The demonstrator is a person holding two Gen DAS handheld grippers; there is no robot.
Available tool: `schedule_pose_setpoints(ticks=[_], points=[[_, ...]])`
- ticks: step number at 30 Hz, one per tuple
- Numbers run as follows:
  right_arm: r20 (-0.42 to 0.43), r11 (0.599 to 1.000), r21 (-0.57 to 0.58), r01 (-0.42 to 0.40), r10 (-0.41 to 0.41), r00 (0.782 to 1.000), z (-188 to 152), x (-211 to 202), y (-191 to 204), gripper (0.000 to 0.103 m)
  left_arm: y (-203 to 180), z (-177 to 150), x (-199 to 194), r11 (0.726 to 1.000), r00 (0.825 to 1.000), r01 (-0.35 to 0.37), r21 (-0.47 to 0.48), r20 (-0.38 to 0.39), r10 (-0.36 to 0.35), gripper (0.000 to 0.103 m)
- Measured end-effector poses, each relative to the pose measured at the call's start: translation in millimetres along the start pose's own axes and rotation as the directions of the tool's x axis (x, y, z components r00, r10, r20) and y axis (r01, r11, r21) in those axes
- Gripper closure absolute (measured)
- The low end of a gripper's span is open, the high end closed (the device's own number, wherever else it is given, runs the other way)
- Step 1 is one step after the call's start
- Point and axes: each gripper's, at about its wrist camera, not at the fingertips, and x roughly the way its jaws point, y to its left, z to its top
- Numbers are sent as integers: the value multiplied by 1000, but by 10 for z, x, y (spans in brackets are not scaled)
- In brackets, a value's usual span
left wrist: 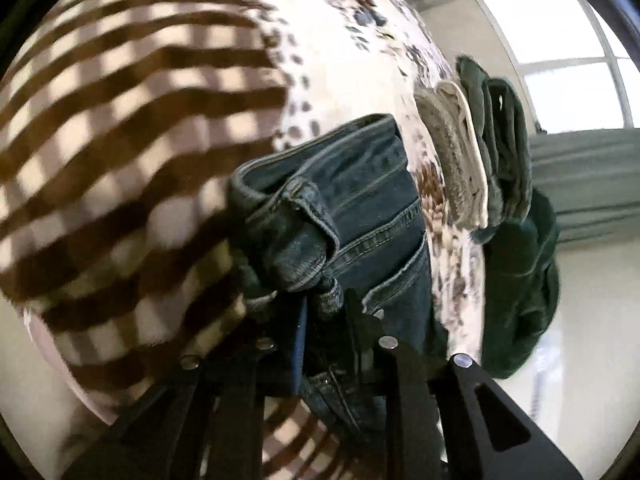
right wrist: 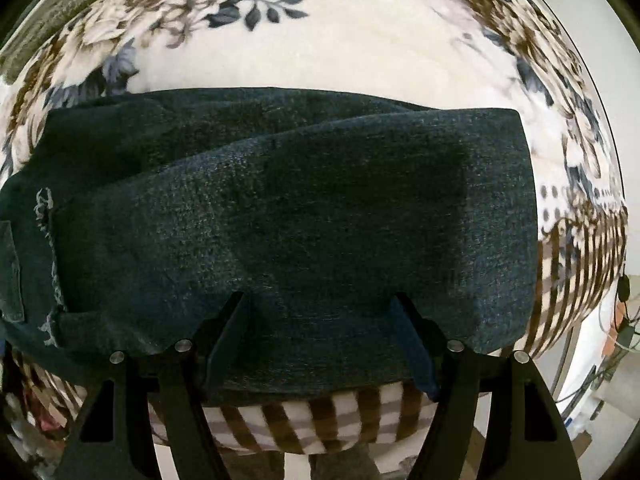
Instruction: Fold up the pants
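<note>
Dark blue jeans [right wrist: 304, 208] lie folded across a floral and brown-checked blanket [right wrist: 360, 48]. In the right wrist view my right gripper [right wrist: 320, 304] is open, its two fingers spread wide with their tips resting on the near part of the folded legs. In the left wrist view my left gripper [left wrist: 326, 312] is shut on the jeans' [left wrist: 360, 208] waistband end, with a belt loop and seam bunched between the fingers. The blanket [left wrist: 120, 140] lies under it.
A folded grey-beige garment [left wrist: 456, 156] and dark green garments [left wrist: 516, 216] are stacked at the blanket's far right edge in the left wrist view. A window [left wrist: 560, 60] and white floor lie beyond. Cables [right wrist: 616, 340] hang past the bed's right edge.
</note>
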Motion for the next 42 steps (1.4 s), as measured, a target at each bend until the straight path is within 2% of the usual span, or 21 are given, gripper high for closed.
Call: schedule_pose_setpoints(ticks=[1, 2, 3, 4, 8, 12, 15, 17, 19, 21, 22, 25, 28, 31, 36, 40, 42], points=[[-6, 1000, 11, 3, -3, 1000, 18, 8, 17, 28, 15, -17, -62, 1000, 1000, 6, -8, 7, -6, 62], [-10, 1000, 18, 6, -6, 1000, 19, 16, 20, 28, 27, -37, -127, 1000, 1000, 11, -13, 20, -11, 49], [-12, 1000, 22, 12, -11, 1000, 25, 24, 34, 28, 47, -52, -170, 1000, 999, 18, -22, 36, -17, 25], [-13, 1000, 24, 16, -16, 1000, 57, 22, 57, 28, 91, -55, -191, 999, 998, 25, -41, 54, -23, 21], [-12, 999, 30, 38, -38, 999, 111, 53, 142, 28, 196, 52, -33, 994, 997, 37, -102, 64, -30, 21], [-14, 998, 40, 39, -39, 999, 184, 67, 184, 28, 57, 265, 184, 1000, 997, -1, -27, 77, 3, 21], [-9, 999, 38, 34, -34, 999, 205, 69, 173, 28, 13, 430, 328, 1000, 997, -7, -24, 79, 9, 23], [-5, 999, 42, 30, -30, 1000, 172, 83, 170, 28, -78, 455, 293, 1000, 995, -10, 5, 98, 10, 32], [0, 999, 43, 28, -28, 1000, 151, 91, 167, 28, -184, 438, 172, 997, 991, -35, 72, 135, 25, 75], [5, 999, 45, 26, -26, 1000, 145, 81, 163, 28, -283, 412, 79, 987, 987, -47, 151, 156, 23, 79], [8, 999, 45, 24, -24, 1000, 147, 77, 167, 28, -333, 395, 58, 982, 986, -63, 181, 162, 33, 81], [16, 999, 42, 9, -10, 1000, 91, 69, 122, 28, -428, 384, 1, 977, 985, -51, 206, 171, 15, 83], [27, 999, 37, -25, 24, 999, 40, 51, 47, 28, -688, 333, -135, 962, 981, -21, 272, 190, -33, 84], [20, 998, 9, -62, 62, 998, -6, 6, -11, 28, -1094, 196, -289, 923, 976, 8, 385, 199, -91, 84], [40, 982, 34, -187, 186, 982, -55, -193, -290, 28, -1806, -140, -483, 858, 971, 72, 508, 160, -177, 84], [85, 965, 64, -255, 249, 965, -85, -450, -718, 28, -2461, -671, -538, 787, 965, 157, 597, 75, -249, 84], [111, 958, 78, -274, 265, 958, -103, -580, -1014, 28, -2759, -1038, -494, 738, 963, 186, 649, 30, -269, 84]])
